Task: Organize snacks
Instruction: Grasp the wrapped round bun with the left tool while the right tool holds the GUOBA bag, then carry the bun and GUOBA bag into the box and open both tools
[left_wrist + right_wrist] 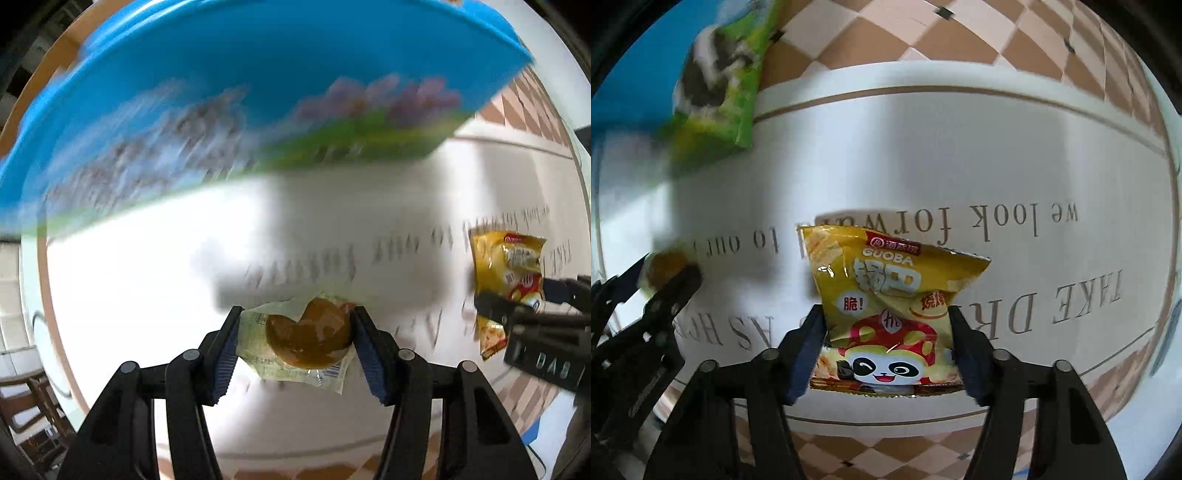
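While right claw (888,332) grips GUOBA bag (890,295), left view blurs

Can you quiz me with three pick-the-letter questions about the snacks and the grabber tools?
1. Where is the big blue box with the green edge?
A. above the brown bun
B. under the bun
C. inside a bag

2. What colour is the crinkly GUOBA snack bag?
A. purple
B. yellow
C. white

3. What is the left tool doing?
A. hanging open
B. lying flat
C. gripping the clear-wrapped brown bun

Answers:
1 A: the blue box fills the view above the bun.
2 B: the bag, in the right tool, is yellow.
3 C: the left tool presses the wrapper from both sides.
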`<state>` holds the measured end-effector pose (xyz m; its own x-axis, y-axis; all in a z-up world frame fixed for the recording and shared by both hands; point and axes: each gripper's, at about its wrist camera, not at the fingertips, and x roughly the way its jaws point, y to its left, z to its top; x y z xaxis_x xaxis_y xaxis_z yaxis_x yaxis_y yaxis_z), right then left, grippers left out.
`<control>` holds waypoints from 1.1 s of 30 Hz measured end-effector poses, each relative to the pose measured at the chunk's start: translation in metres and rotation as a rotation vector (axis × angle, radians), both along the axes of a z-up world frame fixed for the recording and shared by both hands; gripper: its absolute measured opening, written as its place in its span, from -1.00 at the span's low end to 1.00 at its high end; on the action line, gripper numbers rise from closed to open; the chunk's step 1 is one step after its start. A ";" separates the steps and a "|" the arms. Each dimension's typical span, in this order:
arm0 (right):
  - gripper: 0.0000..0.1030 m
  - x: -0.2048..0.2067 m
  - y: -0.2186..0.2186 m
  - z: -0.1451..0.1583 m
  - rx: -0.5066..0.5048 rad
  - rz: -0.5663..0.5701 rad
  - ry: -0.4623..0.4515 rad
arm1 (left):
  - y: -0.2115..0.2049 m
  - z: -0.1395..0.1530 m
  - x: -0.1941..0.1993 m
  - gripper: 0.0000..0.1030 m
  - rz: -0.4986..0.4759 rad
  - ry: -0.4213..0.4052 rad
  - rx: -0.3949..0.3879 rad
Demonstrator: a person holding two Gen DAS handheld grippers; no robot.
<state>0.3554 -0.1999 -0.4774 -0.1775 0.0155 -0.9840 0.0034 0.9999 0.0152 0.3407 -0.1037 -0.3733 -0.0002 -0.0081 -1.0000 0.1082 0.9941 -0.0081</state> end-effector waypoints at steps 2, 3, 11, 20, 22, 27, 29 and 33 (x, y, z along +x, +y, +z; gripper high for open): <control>0.25 -0.008 0.006 -0.001 0.009 0.020 0.014 | 0.006 0.002 -0.015 0.07 0.019 0.019 -0.010; 0.24 -0.013 0.009 -0.001 0.009 0.032 0.019 | 0.009 0.002 -0.020 0.07 0.026 0.025 -0.013; 0.23 -0.054 0.044 0.000 0.044 0.104 0.075 | 0.017 -0.001 -0.057 0.07 0.050 0.052 -0.006; 0.61 -0.059 0.070 -0.007 -0.007 0.128 0.080 | 0.018 -0.010 -0.066 0.07 0.080 0.049 -0.007; 0.61 -0.062 0.078 -0.007 -0.033 0.164 0.061 | 0.026 -0.009 -0.062 0.07 0.085 0.044 -0.008; 0.35 -0.080 0.100 0.004 -0.032 0.179 0.008 | 0.043 -0.015 -0.049 0.07 0.093 0.040 -0.013; 0.16 -0.099 0.098 0.009 -0.032 0.191 0.001 | 0.047 -0.011 -0.046 0.07 0.092 0.038 -0.019; 0.04 -0.102 0.100 0.020 -0.018 0.178 -0.003 | 0.056 0.003 -0.054 0.07 0.089 0.024 -0.024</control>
<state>0.2536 -0.0999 -0.4575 -0.1733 -0.0335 -0.9843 -0.1740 0.9847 -0.0028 0.2864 -0.0473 -0.3703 -0.0227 -0.0334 -0.9992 0.0185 0.9993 -0.0338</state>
